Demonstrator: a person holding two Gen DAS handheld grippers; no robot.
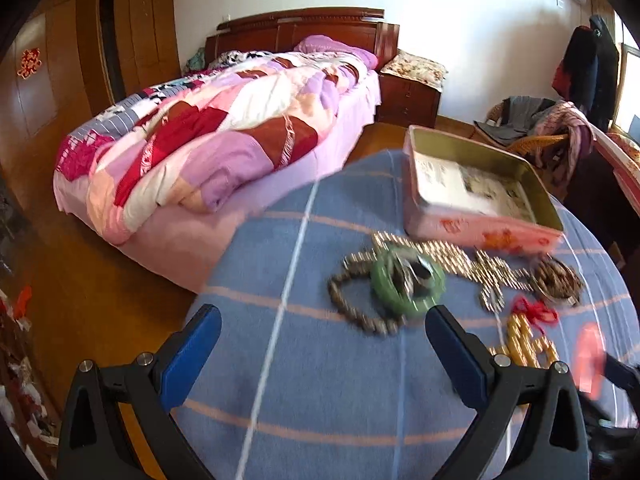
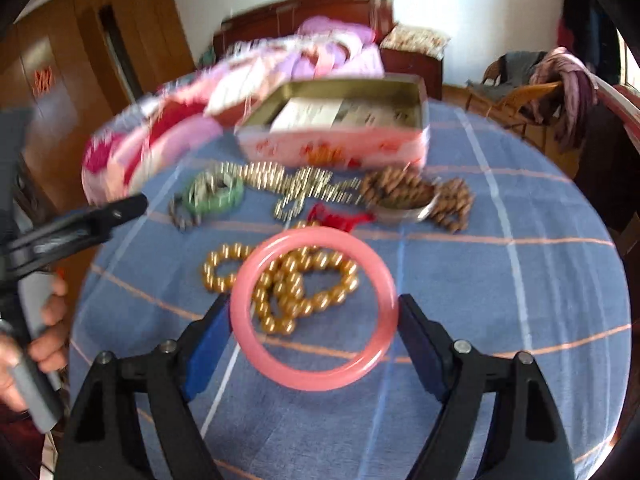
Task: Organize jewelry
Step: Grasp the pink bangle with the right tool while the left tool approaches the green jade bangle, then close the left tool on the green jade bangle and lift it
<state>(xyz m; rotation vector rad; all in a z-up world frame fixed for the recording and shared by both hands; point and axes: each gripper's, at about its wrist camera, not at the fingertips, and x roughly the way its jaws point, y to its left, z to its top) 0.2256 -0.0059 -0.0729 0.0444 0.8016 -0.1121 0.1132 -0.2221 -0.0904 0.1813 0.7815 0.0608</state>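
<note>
Pink bangle (image 2: 314, 308) sits right between the pads of my right hand-held gripper (image 2: 314, 332), one blue pad (image 2: 208, 344) close against its left rim and the other at its right rim; the blur leaves me unsure whether they already press, though the ring looks framed rather than squeezed. Off to that gripper's left, my left hand-held gripper (image 1: 322, 360) hangs spread wide over bare blue cloth with nothing between its fingers. Ahead of the bangle, a heap of gold beads (image 2: 280, 284) shows through the ring. Farther ahead, from left to right, lie the green bangle (image 2: 214, 196) on a dark bead strand, a silvery chain (image 2: 296, 188), a red cord (image 2: 338, 214) and brown beads (image 2: 416, 194). Beyond them all stands the open pink tin (image 2: 340, 144) at the far side of the counter (image 2: 500, 300). I reckon the step is to take the pink ring. To do it well I should close squarely across its widest span, pads level on both rims, gently so it does not pop out. Then lift clear of the gold beads before heading for the tin.
</note>
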